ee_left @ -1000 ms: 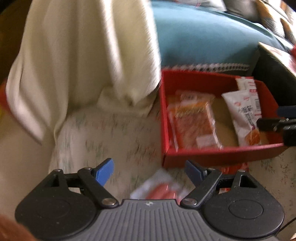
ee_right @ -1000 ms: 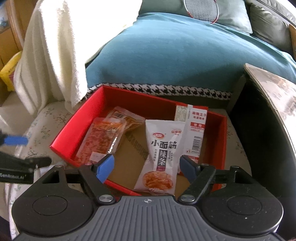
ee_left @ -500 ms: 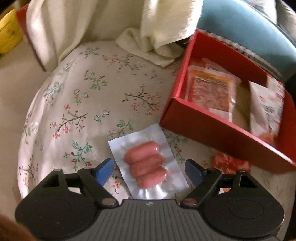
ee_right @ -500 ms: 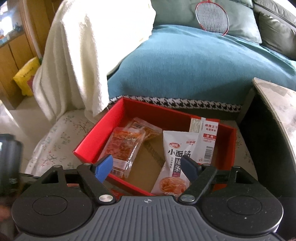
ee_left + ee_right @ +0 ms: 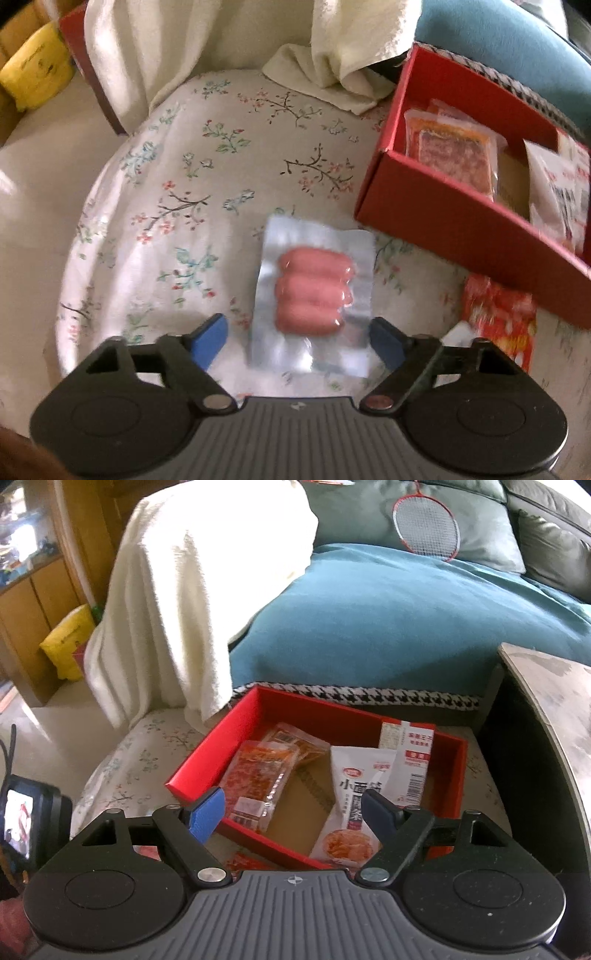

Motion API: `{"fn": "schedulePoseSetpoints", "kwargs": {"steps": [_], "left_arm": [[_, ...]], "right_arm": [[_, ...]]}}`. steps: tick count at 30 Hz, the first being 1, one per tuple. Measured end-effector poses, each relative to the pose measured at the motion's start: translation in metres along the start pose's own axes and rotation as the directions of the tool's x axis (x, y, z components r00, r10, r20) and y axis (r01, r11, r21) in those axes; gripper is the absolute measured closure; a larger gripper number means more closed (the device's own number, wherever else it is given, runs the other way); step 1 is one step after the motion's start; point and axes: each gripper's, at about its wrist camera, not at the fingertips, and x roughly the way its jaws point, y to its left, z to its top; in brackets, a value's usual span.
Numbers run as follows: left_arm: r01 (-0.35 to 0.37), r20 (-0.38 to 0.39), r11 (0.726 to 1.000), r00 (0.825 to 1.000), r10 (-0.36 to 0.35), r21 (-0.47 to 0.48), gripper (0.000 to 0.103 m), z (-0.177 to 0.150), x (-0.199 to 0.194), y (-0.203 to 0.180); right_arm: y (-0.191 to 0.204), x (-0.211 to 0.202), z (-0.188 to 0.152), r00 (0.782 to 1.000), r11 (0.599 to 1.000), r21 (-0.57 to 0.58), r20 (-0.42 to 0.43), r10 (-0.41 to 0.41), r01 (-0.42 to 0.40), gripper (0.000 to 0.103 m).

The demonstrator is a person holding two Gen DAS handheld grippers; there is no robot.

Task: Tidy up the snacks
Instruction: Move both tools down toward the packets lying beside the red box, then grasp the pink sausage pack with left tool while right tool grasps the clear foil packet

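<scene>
Left wrist view: the left gripper point(image 5: 299, 341) pointed steeply down at a vacuum-sealed sausage pack point(image 5: 314, 291) lying flat on the floral cushion point(image 5: 184, 192). Its jaws were closing, with the pack's near end between the blue pads but not yet pinched; the right pad looked just at the pack's edge, the left pad apart from it. That placement suggested a pick-up by the pack's flat margins. To the far right stood the red box point(image 5: 454, 221), open-topped, already holding an orange snack packet point(image 5: 450, 155) and a white packet at its right end. A red wrapper point(image 5: 498, 317) lay on the cushion just in front of the box, probably also waiting to be sorted. A cream towel point(image 5: 332, 55) hung at the far side.

Right wrist view: the right gripper point(image 5: 293, 814) hovered spread and empty above the near wall of the red box point(image 5: 207, 760), likely kept clear of the other hand's reach. Inside, the orange packets point(image 5: 258, 775) lay left, the white noodle-snack bag point(image 5: 354, 797) and a red-and-white pack point(image 5: 410, 760) right, with bare cardboard between, seemingly room for more.
</scene>
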Motion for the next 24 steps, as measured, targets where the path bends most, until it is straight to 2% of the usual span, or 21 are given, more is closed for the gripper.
{"fn": "schedulePoseSetpoints", "kwargs": {"steps": [1,6,9,13,15,17,19,21,24], "left_arm": [[-0.007,-0.011,1.0,1.0,0.007,0.005,0.034,-0.003,-0.002,0.003],[0.046,-0.03,0.999,0.999,-0.046,0.003,0.032,-0.003,-0.003,0.012],[0.02,0.006,0.996,1.0,-0.02,0.087,0.026,0.002,-0.003,0.002],[-0.025,0.016,0.96,1.0,0.021,0.277,0.025,0.01,0.005,-0.018],[-0.033,0.026,0.953,0.999,0.027,0.3,0.018,0.012,0.009,-0.019],[-0.005,0.009,0.964,1.0,0.003,0.264,0.017,0.014,0.013,-0.011],[0.039,-0.015,0.977,0.999,-0.037,0.208,0.024,0.017,0.017,0.001],[0.031,0.006,0.973,0.999,-0.034,0.228,0.033,0.015,0.012,0.001],[0.048,-0.005,0.974,0.999,-0.048,0.219,0.038,0.013,0.009,0.005]], "right_arm": [[0.002,0.0,0.0,1.0,1.0,-0.004,-0.001,0.004,-0.004,0.017],[0.007,0.003,-0.002,1.0,1.0,-0.017,-0.02,0.012,-0.013,0.016],[0.009,0.006,-0.004,0.999,1.0,-0.024,-0.036,0.013,-0.014,0.016],[0.009,0.01,-0.006,0.998,1.0,-0.021,-0.056,0.015,-0.016,0.015],[0.01,0.011,-0.007,0.998,1.0,-0.022,-0.063,0.014,-0.015,0.015],[0.011,0.013,-0.007,0.997,1.0,-0.025,-0.071,0.017,-0.018,0.015],[0.013,0.014,-0.008,0.997,0.999,-0.029,-0.077,0.025,-0.028,0.015],[0.016,0.015,-0.01,0.996,0.999,-0.039,-0.087,0.032,-0.035,0.015],[0.021,0.016,-0.016,0.994,0.998,-0.056,-0.104,0.028,-0.034,0.015]]}}
